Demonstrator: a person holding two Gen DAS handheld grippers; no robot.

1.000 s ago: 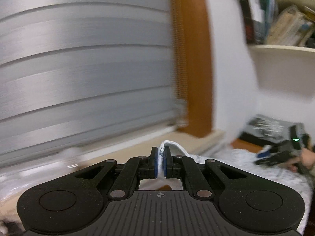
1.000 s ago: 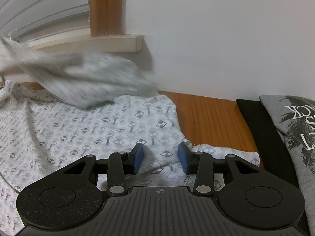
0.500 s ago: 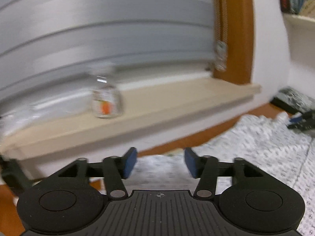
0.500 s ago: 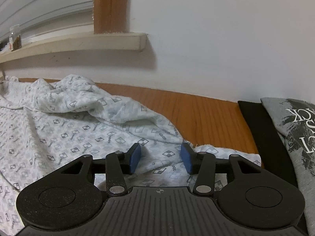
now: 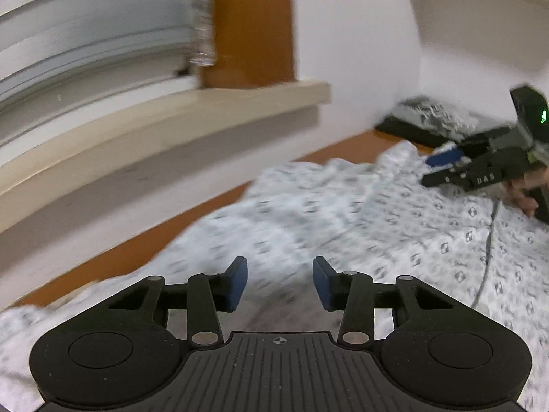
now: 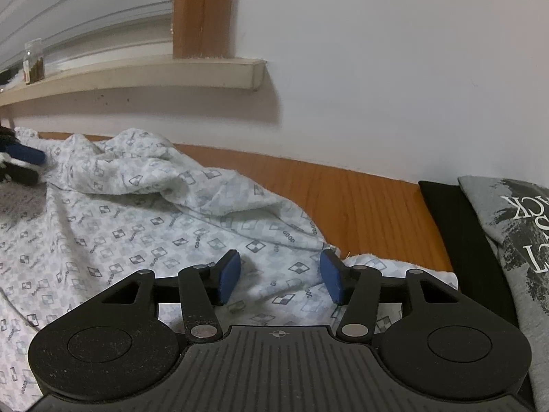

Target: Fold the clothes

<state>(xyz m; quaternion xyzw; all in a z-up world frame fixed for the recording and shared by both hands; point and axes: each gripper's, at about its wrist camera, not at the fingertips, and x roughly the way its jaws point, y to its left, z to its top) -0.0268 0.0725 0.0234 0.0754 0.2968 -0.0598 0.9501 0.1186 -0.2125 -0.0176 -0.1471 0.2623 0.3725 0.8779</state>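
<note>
Blue-padded fingers (image 5: 236, 283) of the left gripper (image 5: 278, 283) and right gripper (image 6: 279, 279) stand apart, holding nothing, low over the rumpled white checker-printed cloth (image 6: 144, 226) spread beside the orange wooden edge (image 6: 360, 199), probably poised to pinch it; folded grey printed shirt (image 6: 514, 226) lies rightward.

We count two grippers (image 5: 279, 283) (image 6: 279, 279), one patterned white cloth (image 6: 137, 233) spread at nine o'clock, one grey printed shirt (image 6: 514, 240) over one black garment (image 6: 456, 226) at three o'clock, and one jar (image 6: 33, 61) at ten o'clock.
</note>
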